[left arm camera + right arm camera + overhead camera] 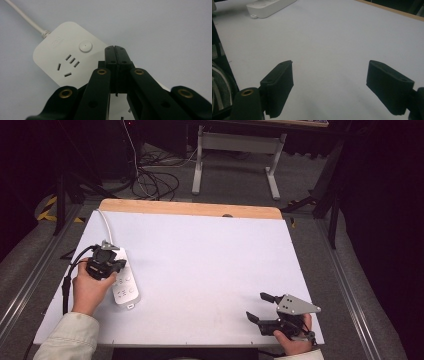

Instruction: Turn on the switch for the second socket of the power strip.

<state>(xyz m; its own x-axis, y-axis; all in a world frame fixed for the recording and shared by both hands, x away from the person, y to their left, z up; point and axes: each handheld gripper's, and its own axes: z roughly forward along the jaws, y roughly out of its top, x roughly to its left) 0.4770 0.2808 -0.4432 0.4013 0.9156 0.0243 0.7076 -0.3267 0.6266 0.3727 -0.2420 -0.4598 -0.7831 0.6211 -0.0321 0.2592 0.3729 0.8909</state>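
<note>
Left gripper (115, 48): jaws clenched together, empty — poised over the white plastic power strip (65, 60).
Strip: table's (210, 255) left side.
Right gripper (329, 86): jaws spread wide — near right corner.

Smooth white plastic power strip (66, 58), matt white table (210, 265)

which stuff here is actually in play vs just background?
In play:
- power strip, white, at the table's left
- its round button
- left tongs, shut, over the strip
- right tongs, open, over bare table

Background:
- cables on the floor
- desk frame beyond the table
</note>
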